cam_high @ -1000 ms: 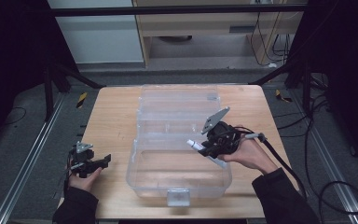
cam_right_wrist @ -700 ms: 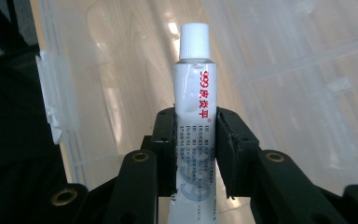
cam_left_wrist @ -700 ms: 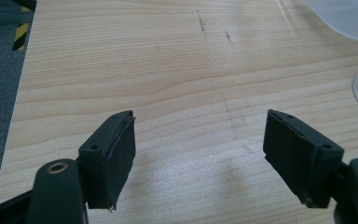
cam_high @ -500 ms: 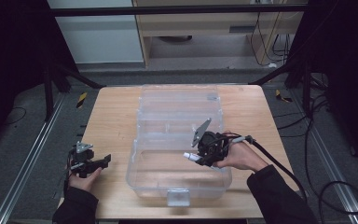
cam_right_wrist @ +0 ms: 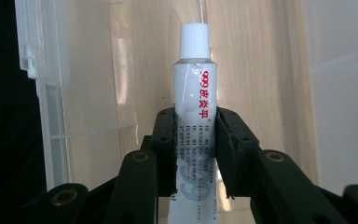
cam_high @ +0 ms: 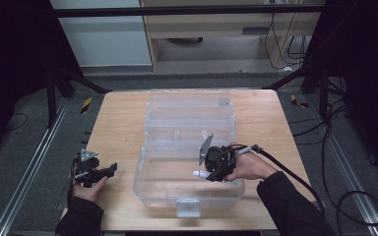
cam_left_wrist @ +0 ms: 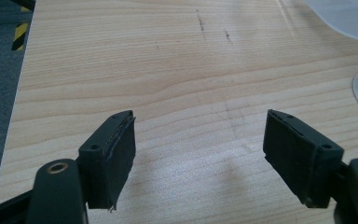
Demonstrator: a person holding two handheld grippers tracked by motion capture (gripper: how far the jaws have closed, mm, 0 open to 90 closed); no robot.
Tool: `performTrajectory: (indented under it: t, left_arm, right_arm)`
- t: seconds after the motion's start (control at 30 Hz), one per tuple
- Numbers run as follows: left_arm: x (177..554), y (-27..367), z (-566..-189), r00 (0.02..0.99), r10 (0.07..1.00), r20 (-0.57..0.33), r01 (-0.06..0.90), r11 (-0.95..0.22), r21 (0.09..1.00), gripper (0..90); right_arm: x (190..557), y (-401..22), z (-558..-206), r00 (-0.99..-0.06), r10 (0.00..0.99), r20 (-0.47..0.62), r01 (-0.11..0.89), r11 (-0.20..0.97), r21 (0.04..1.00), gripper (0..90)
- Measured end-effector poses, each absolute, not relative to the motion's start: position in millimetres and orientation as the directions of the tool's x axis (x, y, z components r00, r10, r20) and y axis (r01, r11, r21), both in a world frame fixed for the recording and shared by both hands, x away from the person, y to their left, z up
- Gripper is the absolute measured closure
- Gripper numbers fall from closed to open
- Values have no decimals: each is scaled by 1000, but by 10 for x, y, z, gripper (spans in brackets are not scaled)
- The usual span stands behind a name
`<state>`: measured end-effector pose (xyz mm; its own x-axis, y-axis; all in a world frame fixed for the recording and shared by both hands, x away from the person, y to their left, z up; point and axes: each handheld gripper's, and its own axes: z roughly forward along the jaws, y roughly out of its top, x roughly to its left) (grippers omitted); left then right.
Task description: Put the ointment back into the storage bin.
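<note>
Placing step: right gripper fingers clamped on white ointment tube, low inside clear box near front. Left gripper idle, fingers apart, empty over desk. Next, probably: lower, release.

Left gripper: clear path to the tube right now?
Probably not. The tube is clamped in the right gripper over the clear box, whose wall stands between; the left gripper sits open on bare table.
</note>
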<state>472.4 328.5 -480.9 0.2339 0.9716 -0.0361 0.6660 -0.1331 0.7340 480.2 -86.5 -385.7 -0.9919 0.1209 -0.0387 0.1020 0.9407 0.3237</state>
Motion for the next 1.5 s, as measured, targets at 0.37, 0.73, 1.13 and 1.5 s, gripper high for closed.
performTrajectory:
  t: [0.37,0.73,1.13,1.5]
  left_arm:
    - [4724,3288,-4810,234,971,-36,666,-133,734,250]
    - [4725,3285,-4811,235,971,-36,667,-134,733,252]
    - [4727,3286,-4815,236,971,-35,669,-136,731,254]
    - [4727,3286,-4817,237,971,-35,670,-137,729,254]
  right_arm:
    - [4791,-776,-4117,-997,81,-17,74,964,255,698]
    - [4783,-773,-4283,-999,53,-9,49,975,215,698]
    - [4791,-738,-4386,-999,51,-5,49,980,191,697]
    - [4780,-709,-4480,-997,79,1,78,983,163,692]
